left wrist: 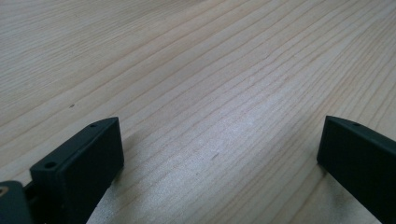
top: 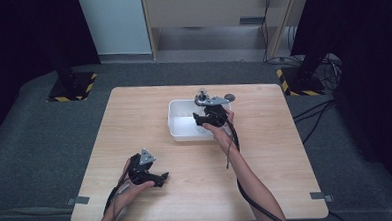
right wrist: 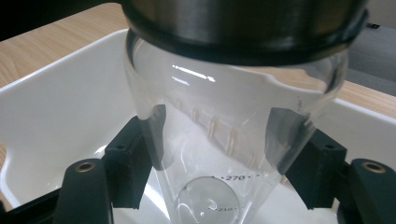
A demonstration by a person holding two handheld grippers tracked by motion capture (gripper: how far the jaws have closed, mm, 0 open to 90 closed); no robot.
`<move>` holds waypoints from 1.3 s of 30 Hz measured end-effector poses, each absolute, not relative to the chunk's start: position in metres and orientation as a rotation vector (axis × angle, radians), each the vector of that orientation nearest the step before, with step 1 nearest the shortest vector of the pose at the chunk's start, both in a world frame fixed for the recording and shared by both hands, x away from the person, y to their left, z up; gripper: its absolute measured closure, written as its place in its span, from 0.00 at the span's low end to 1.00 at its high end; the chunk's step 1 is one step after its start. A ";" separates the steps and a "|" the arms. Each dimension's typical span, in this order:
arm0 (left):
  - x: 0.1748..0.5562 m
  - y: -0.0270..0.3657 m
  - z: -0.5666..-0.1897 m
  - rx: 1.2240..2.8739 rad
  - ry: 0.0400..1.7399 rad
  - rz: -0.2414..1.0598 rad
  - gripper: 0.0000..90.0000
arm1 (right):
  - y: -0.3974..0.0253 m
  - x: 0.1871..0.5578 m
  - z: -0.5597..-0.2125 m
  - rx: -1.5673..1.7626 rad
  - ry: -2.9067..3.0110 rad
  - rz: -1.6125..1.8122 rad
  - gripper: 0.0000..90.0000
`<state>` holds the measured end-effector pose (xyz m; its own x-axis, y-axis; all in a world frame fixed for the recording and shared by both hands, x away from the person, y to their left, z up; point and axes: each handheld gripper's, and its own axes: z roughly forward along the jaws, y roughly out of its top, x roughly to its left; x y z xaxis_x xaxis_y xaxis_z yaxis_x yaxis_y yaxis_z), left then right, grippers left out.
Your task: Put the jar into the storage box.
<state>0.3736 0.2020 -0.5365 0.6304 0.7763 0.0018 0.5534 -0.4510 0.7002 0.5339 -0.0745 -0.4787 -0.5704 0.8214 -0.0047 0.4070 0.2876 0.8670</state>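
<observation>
Holding the clear glass jar (right wrist: 233,121) over our white tub (right wrist: 60,98), right gripper (right wrist: 219,135) clamped; left gripper (left wrist: 219,154) wide open on the table (left wrist: 196,56).

Clear measuring cup (right wrist: 233,121): printed scale marks "270" and "210" on wall, low down, just above white tub (right wrist: 60,107) floor.

Both grippers (top: 149,175) (top: 210,117) were black, each topped by a grey three-cornered plate and trailing a black cable; forearms were bare.
</observation>
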 end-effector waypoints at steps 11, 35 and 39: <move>0.374 0.202 -0.536 2.175 1.035 0.426 0.00 | -0.076 0.532 -0.481 1.103 2.096 1.228 0.34; 0.374 0.202 -0.536 2.175 1.035 0.426 0.00 | -0.084 0.516 -0.472 1.142 2.054 1.279 0.09; 0.374 0.202 -0.536 2.175 1.035 0.426 0.00 | -0.083 0.512 -0.471 1.123 2.061 1.275 0.08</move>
<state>0.3736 0.2020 -0.5364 0.6297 0.7768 0.0023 0.5536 -0.4508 0.7002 0.5123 -0.0835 -0.4713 -0.5569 0.8301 0.0296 0.3969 0.2346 0.8874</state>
